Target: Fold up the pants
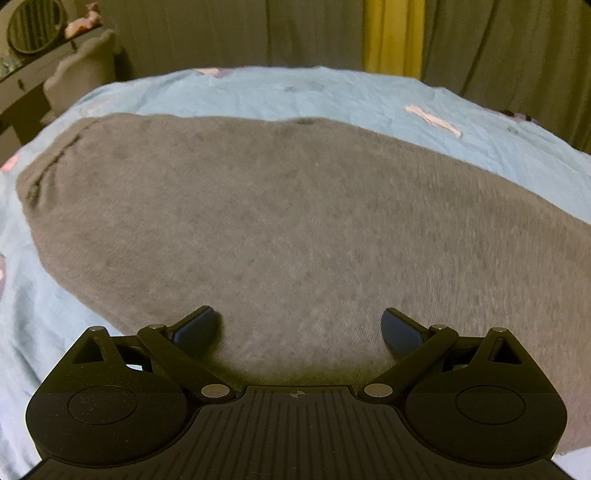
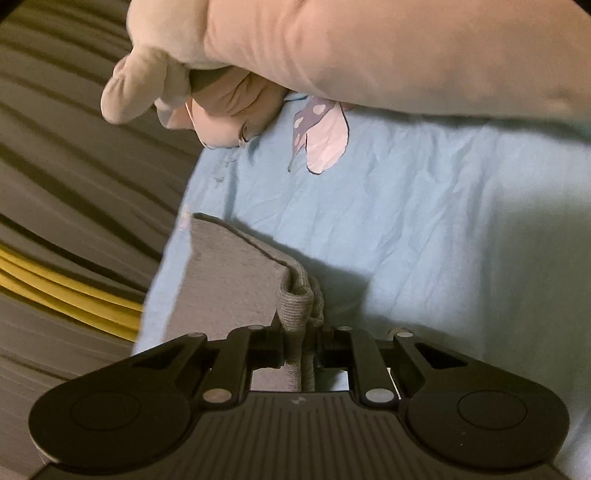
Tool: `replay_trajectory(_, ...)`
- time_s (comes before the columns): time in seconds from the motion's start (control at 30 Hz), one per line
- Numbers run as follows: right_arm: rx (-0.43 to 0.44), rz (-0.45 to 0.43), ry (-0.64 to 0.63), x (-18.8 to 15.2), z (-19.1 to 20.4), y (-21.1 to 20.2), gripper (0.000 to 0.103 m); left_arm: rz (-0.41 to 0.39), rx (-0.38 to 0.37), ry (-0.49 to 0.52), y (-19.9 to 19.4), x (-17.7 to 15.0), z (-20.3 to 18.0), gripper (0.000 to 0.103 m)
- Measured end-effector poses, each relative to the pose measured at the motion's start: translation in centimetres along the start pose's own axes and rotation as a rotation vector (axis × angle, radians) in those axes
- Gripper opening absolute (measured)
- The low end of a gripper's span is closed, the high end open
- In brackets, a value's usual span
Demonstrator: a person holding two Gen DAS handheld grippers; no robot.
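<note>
Grey knit pants lie spread flat on a light blue bedsheet, filling most of the left wrist view. My left gripper hovers low over the near part of the pants with its jaws wide apart and nothing between them. In the right wrist view my right gripper is shut on the ribbed hem of the pants, which bunches up between the pads. A corner of the pant leg lifts off the bedsheet beside it.
A person's hand in a pale sleeve reaches across the top of the right wrist view. Grey and yellow curtains hang behind the bed, a dresser with a fan stands far left. The bed edge drops off at left.
</note>
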State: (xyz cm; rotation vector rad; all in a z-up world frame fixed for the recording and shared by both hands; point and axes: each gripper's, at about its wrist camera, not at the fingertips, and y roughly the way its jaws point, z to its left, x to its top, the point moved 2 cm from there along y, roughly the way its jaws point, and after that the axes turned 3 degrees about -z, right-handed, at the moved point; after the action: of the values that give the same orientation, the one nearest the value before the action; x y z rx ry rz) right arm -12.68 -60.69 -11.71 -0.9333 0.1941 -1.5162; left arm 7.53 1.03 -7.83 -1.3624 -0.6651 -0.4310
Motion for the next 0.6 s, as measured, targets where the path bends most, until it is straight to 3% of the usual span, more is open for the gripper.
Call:
replay_trajectory(0.1, -0.054, -0.094, -0.267, -1.0, 6.3, -1.4, 0.013, -0.063, 0.033, -0.034, -1.5, 0.7, 0.9, 0.1)
replay_trajectory(0.17, -0.003, -0.156, -0.431, -2.8, 11.7, -2.8, 0.012, -0.113, 0.022, -0.084, -3.2, 1.2, 1.9, 0.1)
replay_trajectory(0.27, 0.159, -0.173, -0.709, -9.0, 20.6, -4.4, 0.012, -0.219, -0.004, -0.147, -6.7, 1.4, 3.5, 0.1)
replay_trajectory(0.4, 0.352, -0.003, -1.023, -21.8, 26.8, -2.9, 0.013, -0.36, 0.039, -0.127, -9.7, 0.9, 5.2, 0.101)
replay_trajectory(0.47, 0.36, 0.132, -1.1, -27.1, 26.7, -0.6, 0.013, -0.366, 0.008, -0.174, -9.8, 0.4, 6.5, 0.101)
replay_trajectory(0.53, 0.289, 0.289, -1.166, -31.3, 25.3, 2.1, 0.013, -0.331, -0.064, -0.237, -9.2, 0.4, 7.4, 0.101)
replay_trajectory(0.6, 0.292, 0.223, -1.259, -32.6, 25.0, 1.4, 0.013, -0.306, -0.077, -0.273, -8.5, 0.4, 7.9, 0.101)
